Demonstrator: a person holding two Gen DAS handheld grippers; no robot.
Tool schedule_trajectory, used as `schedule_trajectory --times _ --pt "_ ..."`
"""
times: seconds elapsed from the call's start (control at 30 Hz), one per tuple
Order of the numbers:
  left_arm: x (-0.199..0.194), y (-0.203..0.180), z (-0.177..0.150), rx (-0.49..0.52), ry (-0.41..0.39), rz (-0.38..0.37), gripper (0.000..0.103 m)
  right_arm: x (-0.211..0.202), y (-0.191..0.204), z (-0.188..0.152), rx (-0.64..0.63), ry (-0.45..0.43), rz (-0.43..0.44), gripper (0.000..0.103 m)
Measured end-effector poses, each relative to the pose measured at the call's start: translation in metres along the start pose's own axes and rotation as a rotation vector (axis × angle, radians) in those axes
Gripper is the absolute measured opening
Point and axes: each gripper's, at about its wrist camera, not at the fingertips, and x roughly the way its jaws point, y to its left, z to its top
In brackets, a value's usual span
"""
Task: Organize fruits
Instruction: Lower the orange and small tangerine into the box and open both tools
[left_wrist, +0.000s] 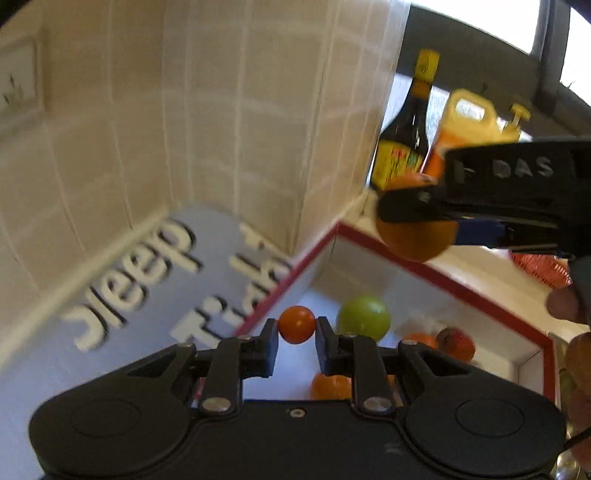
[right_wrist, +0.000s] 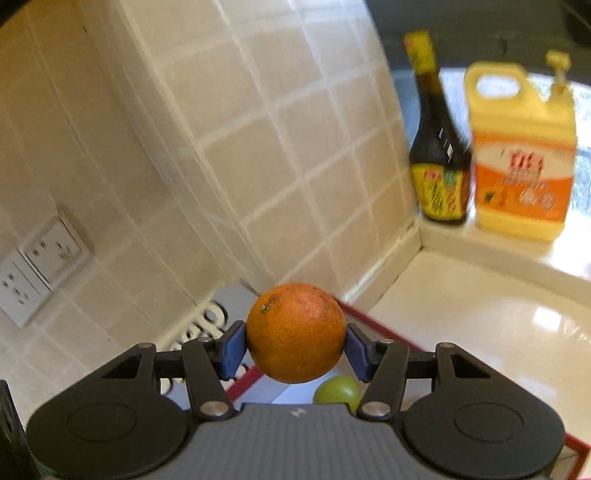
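My left gripper (left_wrist: 296, 326) is shut on a small orange-red fruit (left_wrist: 296, 324) and holds it over the white box with a red rim (left_wrist: 436, 278). In the box lie a green fruit (left_wrist: 364, 317), a red-orange fruit (left_wrist: 456, 343) and orange pieces (left_wrist: 330, 386). My right gripper (right_wrist: 295, 349) is shut on a large orange (right_wrist: 295, 332) and holds it above the box's far corner. That orange (left_wrist: 417, 240) and gripper also show at the right of the left wrist view. The green fruit (right_wrist: 337, 393) shows below the orange.
A tiled wall (left_wrist: 221, 110) stands close behind the box. A grey "Sleep Tight" lid (left_wrist: 155, 280) lies to the left. A dark sauce bottle (right_wrist: 439, 147) and a yellow detergent jug (right_wrist: 521, 155) stand on the ledge at back right. Wall sockets (right_wrist: 37, 266) are at left.
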Motion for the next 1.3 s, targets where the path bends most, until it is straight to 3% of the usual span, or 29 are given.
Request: schedule_trajectory --times 0.3,0.7,0.83,0.97,1.13,1.3 --pt "0.026 0.0 -0.021 0.039 0.091 0.041 0.024 0.055 0.009 -0.035 -0.039 0.134 0.006 0.059" --pt "0.033 -0.005 -0.02 0.071 0.116 0.097 0.024 0.066 0.036 -0.048 -0.194 0.104 -0.092 0.059" --pt "0.034 -0.006 -0.016 0.083 0.123 0.094 0.025 0.07 0.035 -0.04 -0.199 0.12 -0.107 0.059" --pt "0.037 -0.008 -0.014 0.088 0.151 0.037 0.025 0.078 0.028 -0.027 -0.194 0.167 -0.089 0.059" --pt "0.042 -0.013 -0.019 0.117 0.152 0.046 0.026 0.082 0.039 -0.034 -0.298 0.189 -0.103 0.06" --pt "0.038 -0.013 -0.019 0.111 0.147 0.024 0.03 0.081 0.037 -0.032 -0.275 0.201 -0.08 0.061"
